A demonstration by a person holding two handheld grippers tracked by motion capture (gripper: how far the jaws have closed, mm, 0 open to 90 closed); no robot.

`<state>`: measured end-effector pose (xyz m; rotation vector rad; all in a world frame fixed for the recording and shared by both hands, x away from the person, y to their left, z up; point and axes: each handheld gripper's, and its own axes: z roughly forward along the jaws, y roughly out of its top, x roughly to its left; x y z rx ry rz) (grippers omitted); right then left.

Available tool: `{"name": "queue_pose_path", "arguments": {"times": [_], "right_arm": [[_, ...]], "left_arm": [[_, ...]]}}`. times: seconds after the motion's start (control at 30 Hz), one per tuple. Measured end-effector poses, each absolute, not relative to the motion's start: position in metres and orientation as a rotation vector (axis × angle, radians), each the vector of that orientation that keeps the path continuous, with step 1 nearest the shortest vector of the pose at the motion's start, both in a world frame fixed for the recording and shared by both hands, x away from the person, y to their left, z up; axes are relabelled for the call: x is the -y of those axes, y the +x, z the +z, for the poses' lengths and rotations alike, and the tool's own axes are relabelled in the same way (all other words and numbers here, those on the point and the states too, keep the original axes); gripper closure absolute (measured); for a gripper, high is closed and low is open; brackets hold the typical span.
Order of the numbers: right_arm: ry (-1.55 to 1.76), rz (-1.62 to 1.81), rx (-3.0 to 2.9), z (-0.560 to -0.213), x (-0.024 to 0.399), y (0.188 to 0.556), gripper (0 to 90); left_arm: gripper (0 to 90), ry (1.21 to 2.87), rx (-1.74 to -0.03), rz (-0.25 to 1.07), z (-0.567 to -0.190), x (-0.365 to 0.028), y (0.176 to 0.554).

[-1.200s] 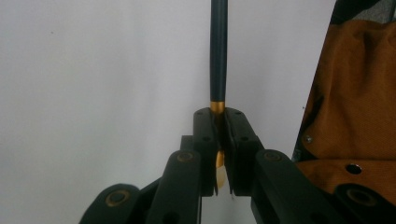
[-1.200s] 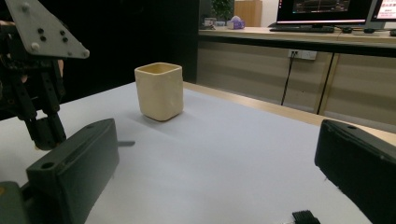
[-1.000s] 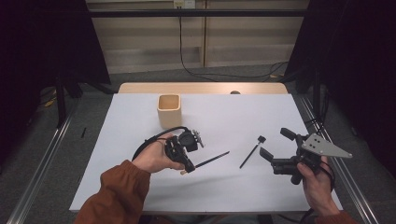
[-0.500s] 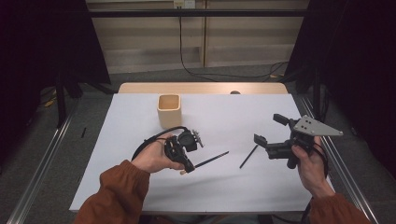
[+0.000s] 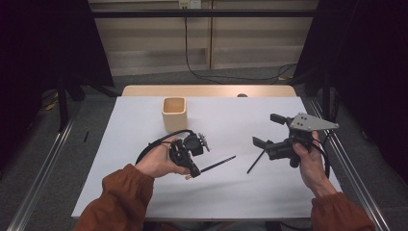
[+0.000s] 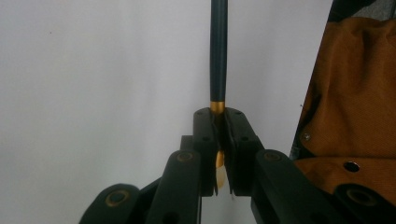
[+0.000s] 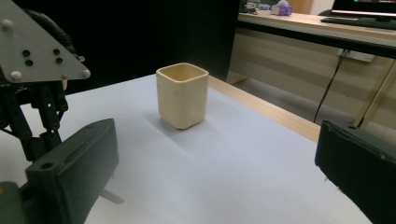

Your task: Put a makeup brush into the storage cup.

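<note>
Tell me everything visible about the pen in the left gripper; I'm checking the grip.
The pen is slim and dark with a gold band, looking like lacquered metal or plastic. The left gripper is shut on its gold-coloured end, the barrel sticking straight out beyond the jaws. From above, it slants low over the white table.

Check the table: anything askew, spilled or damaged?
Nothing stands out. The cream cup stands upright and looks empty. One dark pen is clamped in the left tool; a second dark pen lies loose on the white sheet by the open right tool.
</note>
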<state>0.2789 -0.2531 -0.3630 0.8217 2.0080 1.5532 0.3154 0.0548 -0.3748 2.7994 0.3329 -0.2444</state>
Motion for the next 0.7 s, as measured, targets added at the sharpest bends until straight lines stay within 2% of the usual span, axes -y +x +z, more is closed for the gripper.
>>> {"name": "queue_pose_path", "arguments": {"times": [0.03,0.1,0.2,0.37,0.7], "right_arm": [[0.824,1.555,-2.021,-0.364,0.25,0.279,0.0],[0.816,1.555,-2.098,-0.364,0.246,0.28,0.0],[0.772,1.569,-2.155,-0.365,0.239,0.281,0.0],[0.738,1.576,-2.156,-0.362,0.232,0.286,0.0],[0.673,1.61,-2.276,-0.354,0.22,0.29,0.0]], "left_arm": [[84.3,2.771,-0.368,-0.235,-0.377,-0.054,0.313],[84.3,2.809,-0.315,-0.246,-0.375,-0.054,0.316],[84.3,2.768,-0.384,-0.25,-0.378,-0.052,0.312],[84.3,2.803,-0.321,-0.249,-0.375,-0.052,0.315],[84.3,2.799,-0.33,-0.251,-0.375,-0.052,0.315]]}}
